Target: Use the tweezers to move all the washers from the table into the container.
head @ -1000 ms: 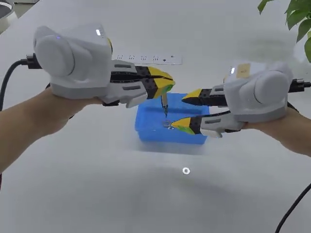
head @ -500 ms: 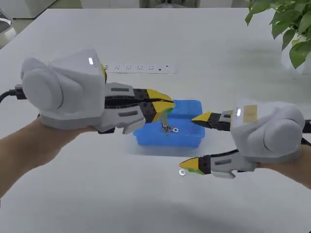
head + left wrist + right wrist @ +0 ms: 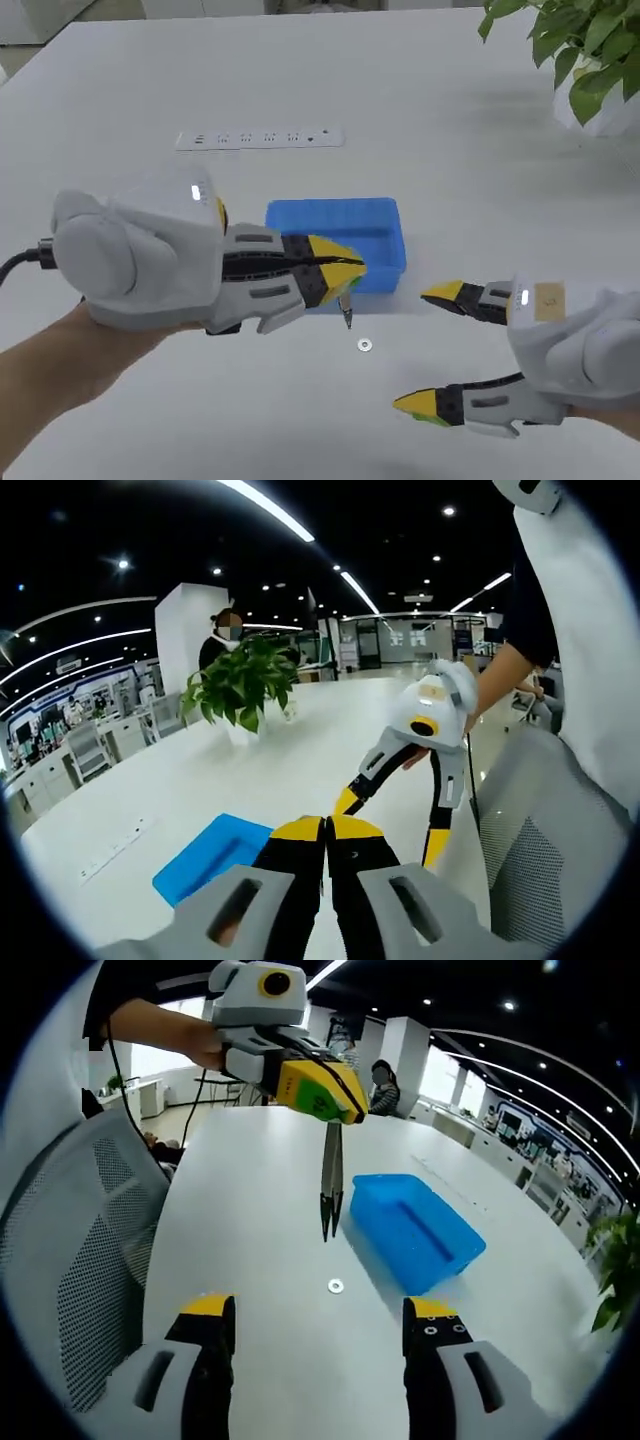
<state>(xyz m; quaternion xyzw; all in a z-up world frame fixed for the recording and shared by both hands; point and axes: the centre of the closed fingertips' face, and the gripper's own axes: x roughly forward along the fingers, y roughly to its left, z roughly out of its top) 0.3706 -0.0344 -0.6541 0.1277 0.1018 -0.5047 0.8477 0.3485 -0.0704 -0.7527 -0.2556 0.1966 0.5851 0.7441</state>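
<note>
Head view: left hand-held gripper (image 3: 355, 266) clamps tweezers (image 3: 345, 311); right hand-held gripper (image 3: 417, 350) gapes.

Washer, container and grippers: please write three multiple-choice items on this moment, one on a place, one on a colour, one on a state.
1. Where does the washer lie?
A) inside the container
B) on the table, in front of the container
C) on the floor

2. What colour is the container?
A) red
B) green
C) blue

3. In what state is the right gripper?
A) open, holding nothing
B) shut on the washer
C) shut, holding nothing

Answers:
1 B: the head view shows the small ring on the bare white surface, on the near side of the container.
2 C: its walls and floor are blue in the head view and in both gripper views.
3 A: in the right gripper view its two jaws stand wide apart, with nothing between them.
</note>
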